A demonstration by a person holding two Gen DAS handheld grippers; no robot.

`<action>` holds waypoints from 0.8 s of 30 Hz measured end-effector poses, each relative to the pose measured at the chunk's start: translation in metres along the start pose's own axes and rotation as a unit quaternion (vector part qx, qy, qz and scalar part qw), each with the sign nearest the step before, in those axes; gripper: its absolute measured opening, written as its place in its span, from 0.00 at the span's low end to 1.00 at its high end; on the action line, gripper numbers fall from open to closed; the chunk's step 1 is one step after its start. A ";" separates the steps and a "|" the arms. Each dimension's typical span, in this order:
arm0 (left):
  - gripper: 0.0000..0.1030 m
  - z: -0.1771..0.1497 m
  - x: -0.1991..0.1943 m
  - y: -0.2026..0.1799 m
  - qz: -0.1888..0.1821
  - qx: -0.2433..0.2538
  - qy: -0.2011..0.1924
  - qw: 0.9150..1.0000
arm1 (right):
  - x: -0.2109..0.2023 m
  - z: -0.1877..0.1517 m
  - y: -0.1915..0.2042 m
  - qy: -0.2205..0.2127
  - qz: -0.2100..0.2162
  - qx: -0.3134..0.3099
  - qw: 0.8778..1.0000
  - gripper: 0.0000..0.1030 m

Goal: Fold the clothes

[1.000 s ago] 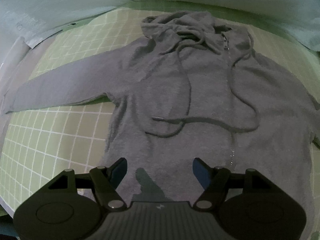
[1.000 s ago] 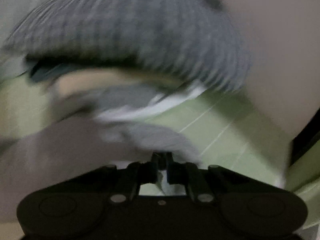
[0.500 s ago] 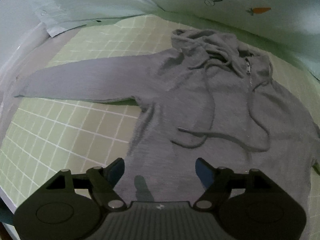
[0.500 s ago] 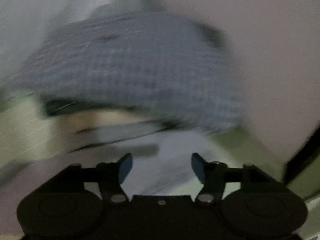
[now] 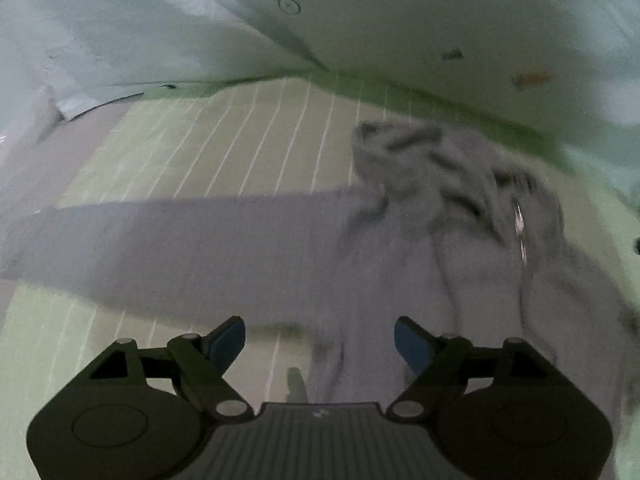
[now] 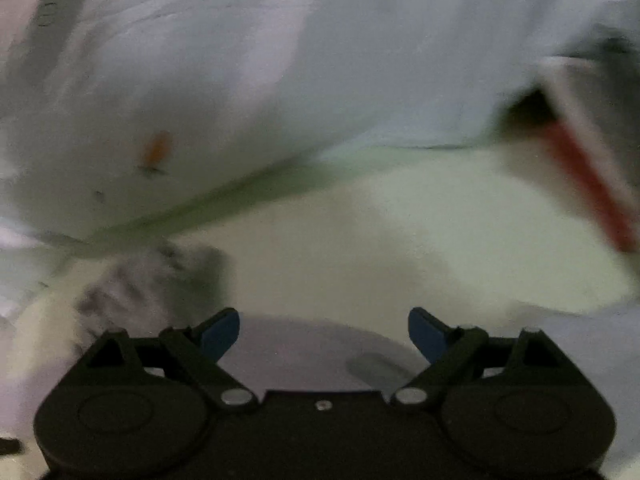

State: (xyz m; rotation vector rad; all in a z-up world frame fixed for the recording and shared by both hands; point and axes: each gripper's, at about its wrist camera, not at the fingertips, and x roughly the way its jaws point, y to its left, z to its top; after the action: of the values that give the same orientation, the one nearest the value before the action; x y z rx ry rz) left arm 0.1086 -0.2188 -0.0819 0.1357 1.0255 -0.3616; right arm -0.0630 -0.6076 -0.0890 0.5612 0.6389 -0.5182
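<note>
A grey zip hoodie (image 5: 460,248) lies flat on the green grid sheet (image 5: 240,140), hood (image 5: 400,148) away from me and one sleeve (image 5: 180,240) stretched out to the left. My left gripper (image 5: 320,342) hovers over the spot where that sleeve meets the body; its jaws are opening with nothing between the blue pads (image 5: 228,340). The right wrist view is blurred. There my right gripper (image 6: 324,334) is also opening and holds nothing, above pale grey cloth (image 6: 312,356), with a crumpled grey part of the hoodie (image 6: 160,276) to its left.
A pale duvet with small carrot prints (image 5: 440,40) is bunched along the far side of the sheet, and it fills the top of the right wrist view as the duvet (image 6: 240,80). A blurred red stripe (image 6: 584,184) shows at that view's right edge.
My right gripper went from shut to wide open and swung away from the checked cloth toward the duvet. My left gripper slid left along the hoodie, bringing the sleeve to mid-view.
</note>
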 end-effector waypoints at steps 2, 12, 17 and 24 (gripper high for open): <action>0.80 0.029 0.021 0.008 -0.023 -0.025 -0.012 0.999 | 0.033 0.015 0.032 0.011 0.026 0.000 1.000 0.88; 0.78 0.124 0.142 0.006 -0.092 -0.087 0.000 0.992 | 0.180 0.041 0.135 0.100 -0.012 -0.097 0.990 0.62; 0.59 0.136 0.166 -0.004 -0.103 -0.052 0.004 0.993 | 0.182 0.029 0.145 0.100 -0.035 -0.168 0.980 0.39; 0.06 0.173 0.161 -0.034 -0.071 0.000 -0.050 0.996 | 0.150 0.060 0.156 -0.012 -0.061 -0.206 0.977 0.07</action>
State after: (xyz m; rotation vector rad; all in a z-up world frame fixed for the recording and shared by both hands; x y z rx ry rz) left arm 0.3113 -0.3355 -0.1280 0.0446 0.9377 -0.4938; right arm 0.1583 -0.5713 -0.0999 0.1246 0.7369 -0.4882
